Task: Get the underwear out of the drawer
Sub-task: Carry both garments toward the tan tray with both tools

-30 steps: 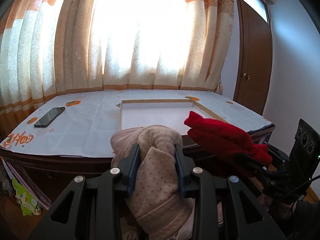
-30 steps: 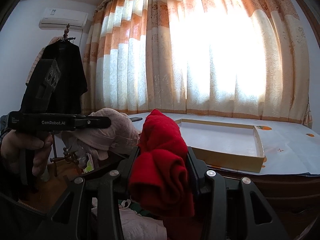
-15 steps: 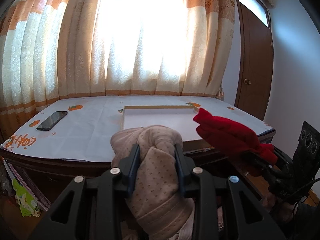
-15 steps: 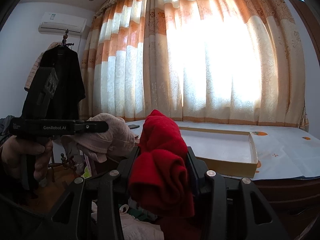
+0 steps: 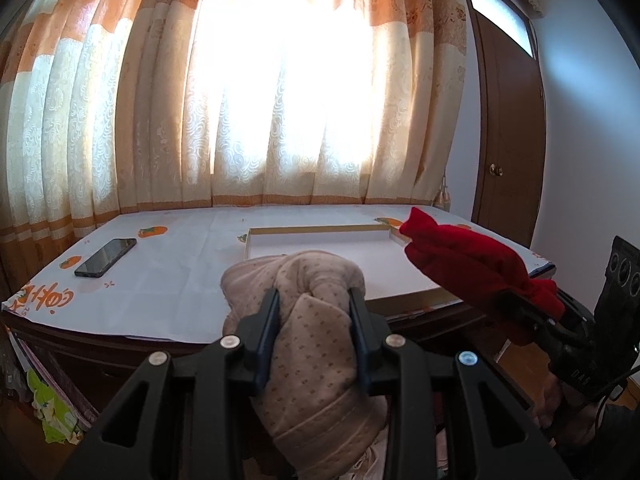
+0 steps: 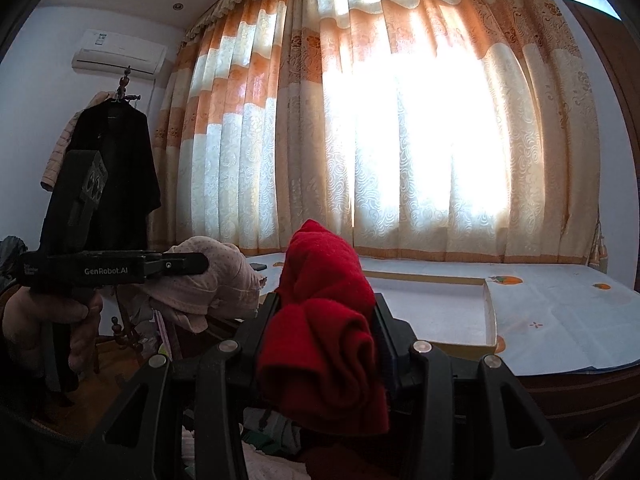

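Note:
My left gripper [image 5: 314, 294] is shut on a rolled beige dotted underwear [image 5: 312, 320], held in the air in front of the table's near edge. To its right, my right gripper [image 6: 324, 300] is shut on a bunched red underwear [image 6: 324, 320], which also shows in the left wrist view as the red underwear [image 5: 468, 260] over the tray's right corner. The left gripper with the pink-beige underwear [image 6: 216, 280] appears at the left of the right wrist view, gripped by a hand [image 6: 48, 320]. The drawer itself is not clearly visible.
A shallow white tray [image 5: 320, 234] with a tan rim lies on the table's white patterned cloth [image 5: 172, 256]. A black phone [image 5: 105, 257] lies at the left. Curtains hang behind, a brown door [image 5: 508, 140] stands right, coats [image 6: 108, 168] hang left.
Both views have tilted up a little, so the table sits lower in frame. Both grips on the underwear are unchanged.

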{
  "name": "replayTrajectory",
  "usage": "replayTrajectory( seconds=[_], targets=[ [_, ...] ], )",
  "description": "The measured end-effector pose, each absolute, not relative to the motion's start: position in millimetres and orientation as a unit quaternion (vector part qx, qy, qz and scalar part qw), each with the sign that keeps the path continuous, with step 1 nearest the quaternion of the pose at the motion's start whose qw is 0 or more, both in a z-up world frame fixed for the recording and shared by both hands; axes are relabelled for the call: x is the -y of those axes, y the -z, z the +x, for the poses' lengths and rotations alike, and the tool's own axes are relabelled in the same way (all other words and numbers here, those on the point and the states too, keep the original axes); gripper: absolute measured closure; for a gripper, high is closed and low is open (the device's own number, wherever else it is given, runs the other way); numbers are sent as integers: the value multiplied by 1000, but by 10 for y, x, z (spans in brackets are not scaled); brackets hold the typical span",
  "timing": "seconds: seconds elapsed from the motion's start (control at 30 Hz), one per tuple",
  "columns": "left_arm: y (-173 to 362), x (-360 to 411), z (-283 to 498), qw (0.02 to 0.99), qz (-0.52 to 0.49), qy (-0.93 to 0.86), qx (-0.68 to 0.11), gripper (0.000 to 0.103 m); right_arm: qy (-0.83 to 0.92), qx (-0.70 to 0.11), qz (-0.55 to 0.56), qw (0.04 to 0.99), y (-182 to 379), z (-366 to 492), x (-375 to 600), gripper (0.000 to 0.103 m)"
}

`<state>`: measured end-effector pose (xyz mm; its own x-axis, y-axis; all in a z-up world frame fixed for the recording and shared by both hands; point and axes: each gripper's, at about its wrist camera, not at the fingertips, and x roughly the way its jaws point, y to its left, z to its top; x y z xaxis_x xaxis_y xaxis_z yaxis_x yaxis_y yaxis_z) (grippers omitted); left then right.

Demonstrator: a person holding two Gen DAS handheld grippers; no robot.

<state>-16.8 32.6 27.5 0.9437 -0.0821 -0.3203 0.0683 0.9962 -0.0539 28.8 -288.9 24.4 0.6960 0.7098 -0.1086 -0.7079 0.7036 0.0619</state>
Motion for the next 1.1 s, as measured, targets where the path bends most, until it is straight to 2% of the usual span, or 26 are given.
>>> replayTrajectory(
  seconds=[0.63,1.1],
  targets=[
    [-491,-235,90,989,11,42,-140,71,-368,-50,1,928,-480,564,2923,56],
    [-542,-111,459,986,31,59,-153,71,-346,-82,9,934,-570,974,2936,56]
  ],
)
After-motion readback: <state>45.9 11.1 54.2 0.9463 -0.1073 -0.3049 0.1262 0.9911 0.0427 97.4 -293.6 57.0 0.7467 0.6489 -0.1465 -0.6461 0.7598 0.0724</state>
